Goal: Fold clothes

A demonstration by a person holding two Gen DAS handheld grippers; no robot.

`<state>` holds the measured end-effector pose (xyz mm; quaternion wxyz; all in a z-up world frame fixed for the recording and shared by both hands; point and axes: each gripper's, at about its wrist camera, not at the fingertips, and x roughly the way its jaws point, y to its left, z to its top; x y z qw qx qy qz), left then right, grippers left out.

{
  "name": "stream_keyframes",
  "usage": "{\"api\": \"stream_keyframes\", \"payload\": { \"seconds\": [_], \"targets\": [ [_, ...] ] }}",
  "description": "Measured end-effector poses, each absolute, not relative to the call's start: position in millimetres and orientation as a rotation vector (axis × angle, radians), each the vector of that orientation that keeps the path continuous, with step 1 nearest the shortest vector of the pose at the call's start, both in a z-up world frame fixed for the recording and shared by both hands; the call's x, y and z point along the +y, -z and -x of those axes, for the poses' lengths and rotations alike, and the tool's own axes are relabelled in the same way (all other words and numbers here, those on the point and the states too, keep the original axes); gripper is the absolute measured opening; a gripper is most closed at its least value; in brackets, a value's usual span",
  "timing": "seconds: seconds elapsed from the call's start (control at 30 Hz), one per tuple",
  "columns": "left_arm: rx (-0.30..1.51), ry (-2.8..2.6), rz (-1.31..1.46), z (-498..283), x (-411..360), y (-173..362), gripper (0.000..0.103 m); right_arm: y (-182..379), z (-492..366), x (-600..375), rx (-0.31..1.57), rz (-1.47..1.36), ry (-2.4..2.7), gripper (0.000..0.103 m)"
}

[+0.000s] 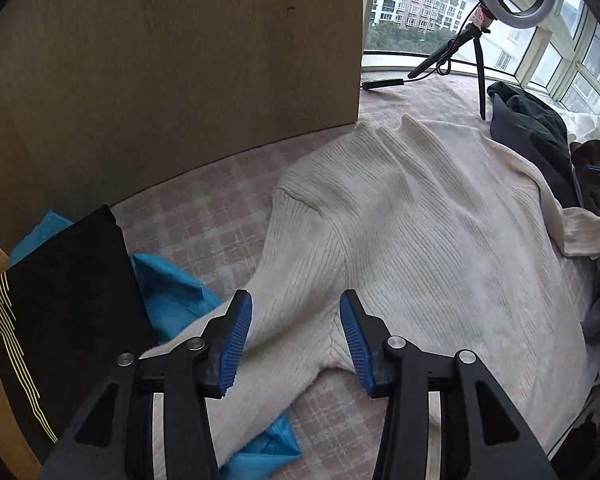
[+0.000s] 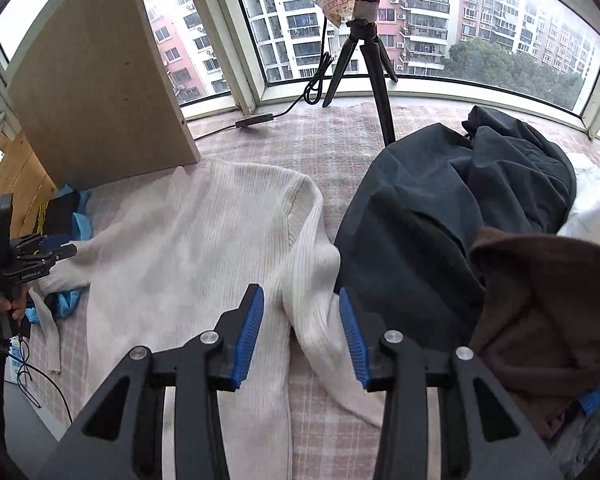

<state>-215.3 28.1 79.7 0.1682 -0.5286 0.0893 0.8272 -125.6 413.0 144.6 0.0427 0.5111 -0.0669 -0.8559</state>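
**Operator:** Sweater (image 1: 420,216) first: cream, ribbed knit, and it is lying spread flat on the checked pink cover (image 1: 204,216), collar pointing toward the window (image 2: 500,32). I am looking down at it through both wrist cameras.

**Observer:** What are your fingers doing?

**Operator:** I am holding the left gripper (image 1: 296,338) with its blue pads spread apart. One sleeve of the sweater is running between them, but the pads are not pressing on it. The right gripper (image 2: 302,334) is standing the same way: pads apart, hovering over the other sleeve where it is bunching below the shoulder, nothing pinched.

**Observer:** What is sitting around the garment?

**Operator:** On the left side, a black folded item with yellow lines (image 1: 60,320) is lying on blue fabric (image 1: 172,292), and the sleeve is trailing over part of that blue fabric. A pale wooden panel (image 1: 172,60) is standing upright behind them. On the right side, a dark jacket (image 2: 460,200) is heaped just beside the sweater, with a brown garment (image 2: 548,320) piled in front of it and something white (image 2: 592,200) behind.

**Observer:** And at the far end?

**Operator:** A ring light on a black tripod (image 2: 372,64) is standing on the cover near the window, its cable (image 2: 308,92) curling along the sill. From the right camera I am also seeing the person's hand (image 2: 18,308) gripping the left gripper's handle at the frame edge.
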Motion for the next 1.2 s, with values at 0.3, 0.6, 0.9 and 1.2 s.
{"api": "stream_keyframes", "payload": {
  "seconds": [0.3, 0.6, 0.9, 1.2],
  "targets": [
    [0.265, -2.298, 1.624, 271.9, 50.5, -21.0, 0.042, -75.2, 244.5, 392.0, -0.087, -1.671, 2.515, 0.043],
    [0.376, -2.333, 1.484, 252.8, 67.6, -26.6, 0.007, -47.6, 248.5, 370.0, 0.01, -1.649, 2.422, 0.009],
    [0.614, -2.489, 1.527, 292.6, 64.9, -32.8, 0.011, -62.3, 257.5, 367.9, 0.275, -1.646, 2.621, 0.008],
    [0.223, -2.509, 1.423, 178.1, -16.2, -101.3, 0.018, -103.2, 228.4, 366.8, 0.177, -1.607, 2.575, 0.021]
  ]
}}
